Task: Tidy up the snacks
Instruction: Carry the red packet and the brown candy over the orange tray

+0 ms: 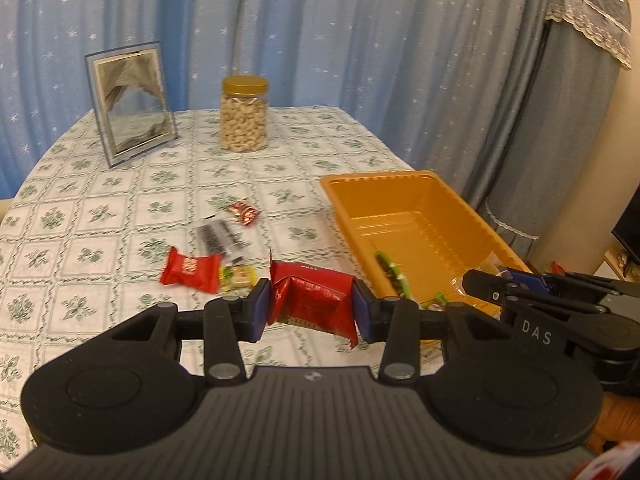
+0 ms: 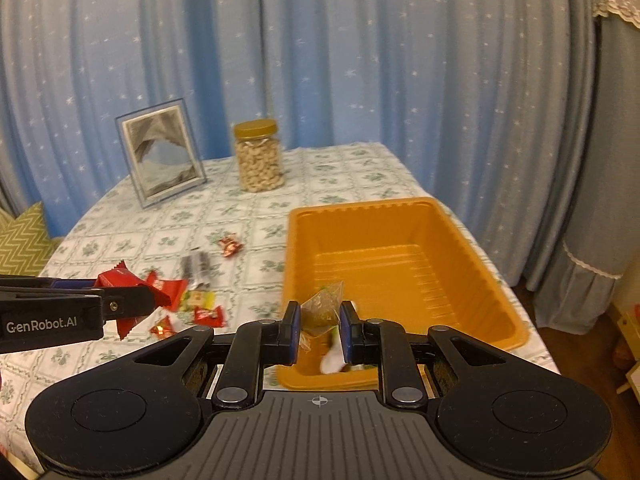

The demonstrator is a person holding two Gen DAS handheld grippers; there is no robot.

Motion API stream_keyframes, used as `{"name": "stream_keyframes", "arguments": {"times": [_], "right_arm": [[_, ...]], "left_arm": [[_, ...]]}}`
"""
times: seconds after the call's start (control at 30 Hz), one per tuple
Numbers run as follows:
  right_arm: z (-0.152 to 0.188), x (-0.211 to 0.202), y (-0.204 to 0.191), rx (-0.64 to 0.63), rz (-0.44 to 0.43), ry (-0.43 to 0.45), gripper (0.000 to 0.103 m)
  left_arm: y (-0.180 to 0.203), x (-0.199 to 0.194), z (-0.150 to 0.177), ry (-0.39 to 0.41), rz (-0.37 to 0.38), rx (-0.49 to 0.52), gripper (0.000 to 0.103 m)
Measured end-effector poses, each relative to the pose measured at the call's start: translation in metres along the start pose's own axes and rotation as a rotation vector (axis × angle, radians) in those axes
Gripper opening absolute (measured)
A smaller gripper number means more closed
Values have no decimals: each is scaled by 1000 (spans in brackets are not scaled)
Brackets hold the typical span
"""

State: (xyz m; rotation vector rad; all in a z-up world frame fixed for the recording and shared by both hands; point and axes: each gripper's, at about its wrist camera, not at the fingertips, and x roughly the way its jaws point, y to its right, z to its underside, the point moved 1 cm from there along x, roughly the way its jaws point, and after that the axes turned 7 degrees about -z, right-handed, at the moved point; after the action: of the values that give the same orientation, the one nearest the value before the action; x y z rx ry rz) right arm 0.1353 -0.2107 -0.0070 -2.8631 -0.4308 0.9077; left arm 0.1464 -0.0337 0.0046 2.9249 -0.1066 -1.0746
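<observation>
The left tool (image 1: 312, 306) is gripping a crumpled red snack packet (image 1: 314, 300) between its blue pads, holding it in the air above the table (image 1: 120, 208), just left of the orange tray (image 1: 404, 216). The right tool (image 2: 319, 326) is pinching a small clear packet with greenish contents (image 2: 322, 306), its jaws almost closed, hanging over the near end of the tray. A white and green wrapper (image 2: 332, 360) is lying in the tray below it. More snacks are sitting loose on the floral tablecloth: a red packet (image 1: 191, 270), a yellow-green sweet (image 1: 237, 276), a clear striped wrapper (image 1: 220, 238) and a small red sweet (image 1: 244, 211). Farther back, a jar of nuts (image 1: 244, 114) and a picture frame (image 1: 130, 102) are standing before a blue curtain (image 1: 340, 32).
</observation>
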Motion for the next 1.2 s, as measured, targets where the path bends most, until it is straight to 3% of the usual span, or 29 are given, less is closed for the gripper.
{"name": "stream_keyframes", "arguments": {"times": [1.2], "right_arm": [[-7,7,81,135,110,4,20]], "left_arm": [[86,61,-14,-64,124,100,39]]}}
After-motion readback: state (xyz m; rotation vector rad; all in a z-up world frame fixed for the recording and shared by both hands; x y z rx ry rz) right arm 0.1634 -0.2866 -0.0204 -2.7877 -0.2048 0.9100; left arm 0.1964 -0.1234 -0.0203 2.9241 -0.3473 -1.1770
